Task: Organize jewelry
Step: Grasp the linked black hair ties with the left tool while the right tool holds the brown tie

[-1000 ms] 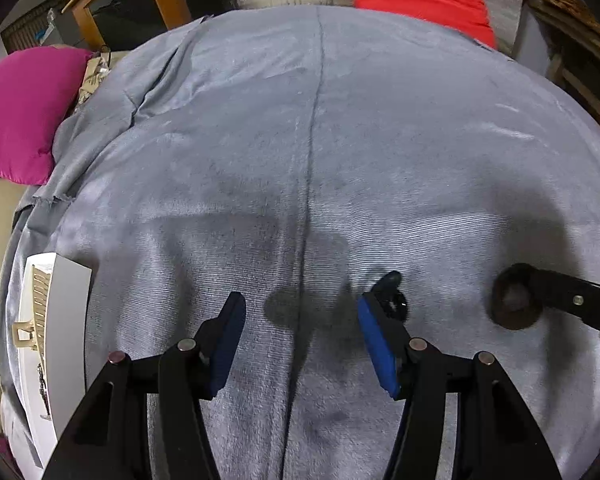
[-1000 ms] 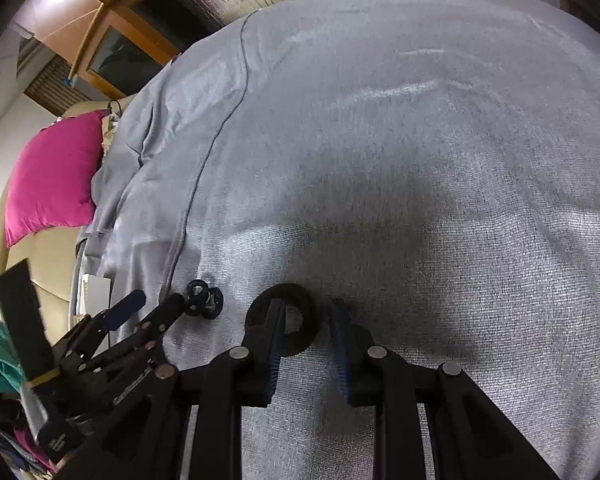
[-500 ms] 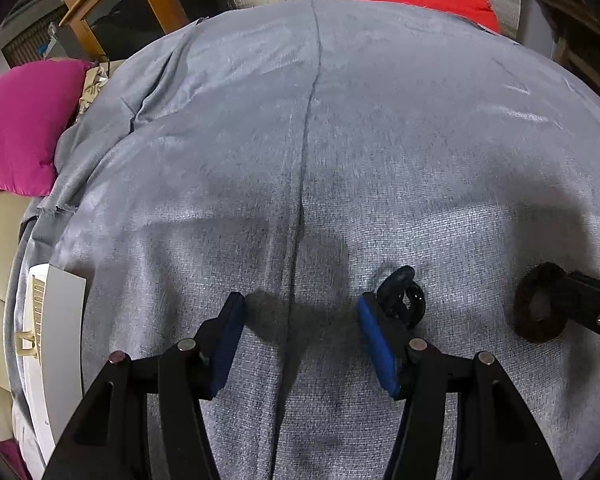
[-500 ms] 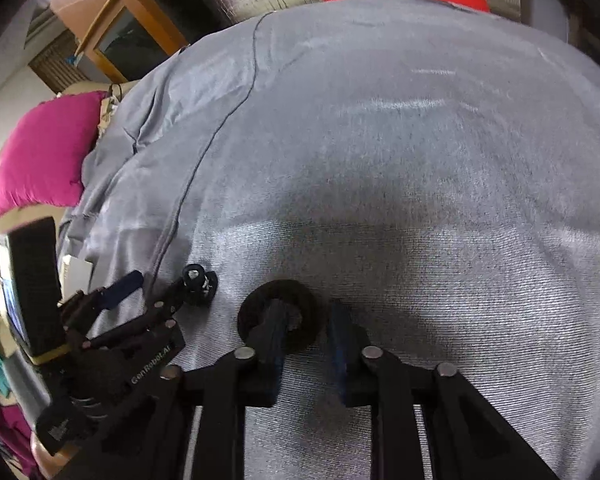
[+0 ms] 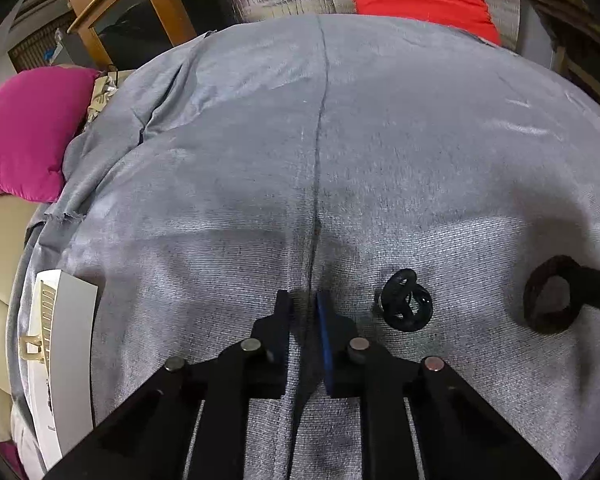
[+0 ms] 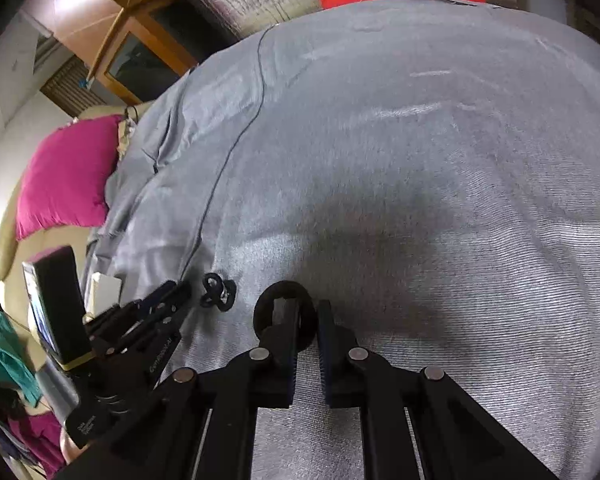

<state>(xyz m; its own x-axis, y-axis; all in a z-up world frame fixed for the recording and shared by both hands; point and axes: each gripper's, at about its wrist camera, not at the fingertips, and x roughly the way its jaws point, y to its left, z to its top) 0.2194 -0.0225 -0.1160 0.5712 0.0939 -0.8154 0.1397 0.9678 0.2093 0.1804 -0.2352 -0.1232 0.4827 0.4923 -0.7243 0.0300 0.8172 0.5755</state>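
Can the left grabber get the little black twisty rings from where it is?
Probably yes. The small black linked rings lie loose on the grey cloth beside the left gripper, nothing between them. Its jaws look nearly shut, so they must open first.

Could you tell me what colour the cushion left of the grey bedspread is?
Magenta cushion, clearest in the left wrist view.

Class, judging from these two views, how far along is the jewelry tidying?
Done: nothing looks stored yet. In hand: the right tool is shut on the dark ring, at the grey cloth. The left tool is shut, empty. Left: the linked black piece lies loose on the cloth beside it; both may belong in the white box at the cloth's left edge.
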